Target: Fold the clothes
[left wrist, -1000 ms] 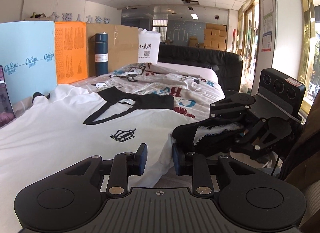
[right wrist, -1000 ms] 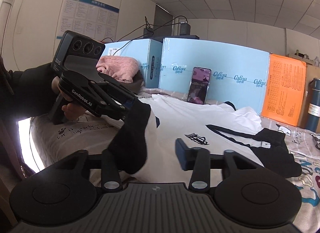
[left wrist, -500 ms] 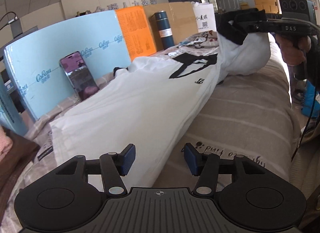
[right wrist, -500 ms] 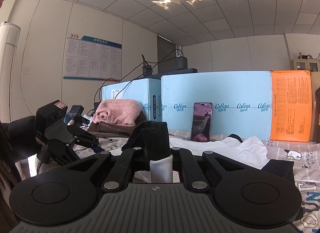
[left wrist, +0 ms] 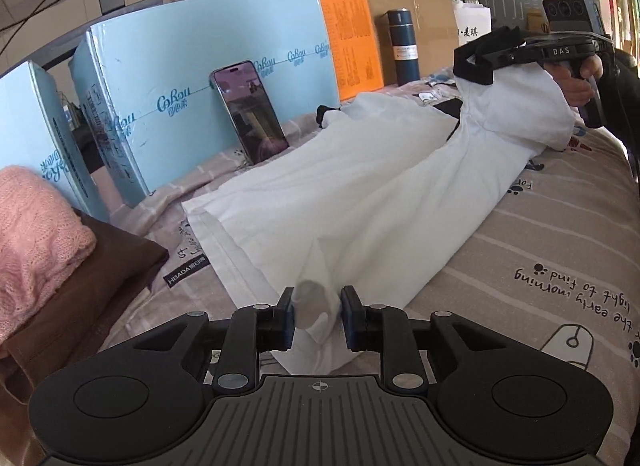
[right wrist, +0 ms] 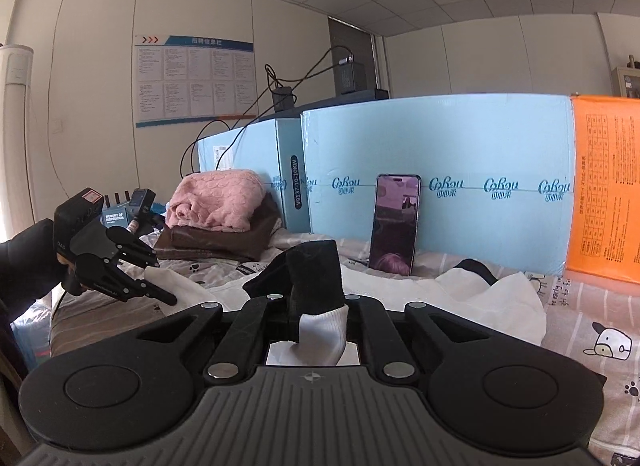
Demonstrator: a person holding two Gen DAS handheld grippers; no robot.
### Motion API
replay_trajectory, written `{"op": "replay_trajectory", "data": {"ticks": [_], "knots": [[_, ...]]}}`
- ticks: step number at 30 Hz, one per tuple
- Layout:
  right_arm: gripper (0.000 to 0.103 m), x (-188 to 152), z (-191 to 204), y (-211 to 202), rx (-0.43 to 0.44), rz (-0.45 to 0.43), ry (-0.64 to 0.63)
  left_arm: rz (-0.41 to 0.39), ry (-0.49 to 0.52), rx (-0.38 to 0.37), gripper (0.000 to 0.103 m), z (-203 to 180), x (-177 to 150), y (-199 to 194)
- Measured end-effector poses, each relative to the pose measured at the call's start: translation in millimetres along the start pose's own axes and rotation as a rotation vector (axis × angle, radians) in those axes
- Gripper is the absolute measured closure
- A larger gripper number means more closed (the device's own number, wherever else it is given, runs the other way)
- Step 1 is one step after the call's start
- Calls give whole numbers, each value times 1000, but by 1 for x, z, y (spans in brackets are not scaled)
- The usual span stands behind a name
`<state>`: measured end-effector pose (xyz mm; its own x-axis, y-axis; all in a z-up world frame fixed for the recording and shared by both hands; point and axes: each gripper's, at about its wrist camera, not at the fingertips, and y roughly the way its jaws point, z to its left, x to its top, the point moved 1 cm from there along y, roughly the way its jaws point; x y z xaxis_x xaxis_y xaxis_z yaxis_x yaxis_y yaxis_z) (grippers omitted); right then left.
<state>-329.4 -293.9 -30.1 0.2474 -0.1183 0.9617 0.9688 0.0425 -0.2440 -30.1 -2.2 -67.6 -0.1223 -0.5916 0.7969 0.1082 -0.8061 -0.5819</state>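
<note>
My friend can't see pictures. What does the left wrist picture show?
The left gripper is closing on the hem of a white shirt lying on a bed, while the right gripper lifts its black-trimmed far end. A phone leans against blue boxes.

A bed [left wrist: 540, 250] with a striped, cartoon-printed sheet carries a white T-shirt [left wrist: 360, 201], a folded brown blanket [left wrist: 80, 290], an upright phone [left wrist: 250, 109], blue cartons [left wrist: 208, 77] and a dark flask [left wrist: 404, 45].
</note>
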Motion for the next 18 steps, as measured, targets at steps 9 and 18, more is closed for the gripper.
{"op": "replay_trajectory", "data": {"ticks": [9,18], "knots": [[51,-30,-64,47,-80,192,189,17,-133,61,49,27,-10,25],[36,-21,-71,3,-424,110,311,-179,-331,249,16,14,20,8]]}}
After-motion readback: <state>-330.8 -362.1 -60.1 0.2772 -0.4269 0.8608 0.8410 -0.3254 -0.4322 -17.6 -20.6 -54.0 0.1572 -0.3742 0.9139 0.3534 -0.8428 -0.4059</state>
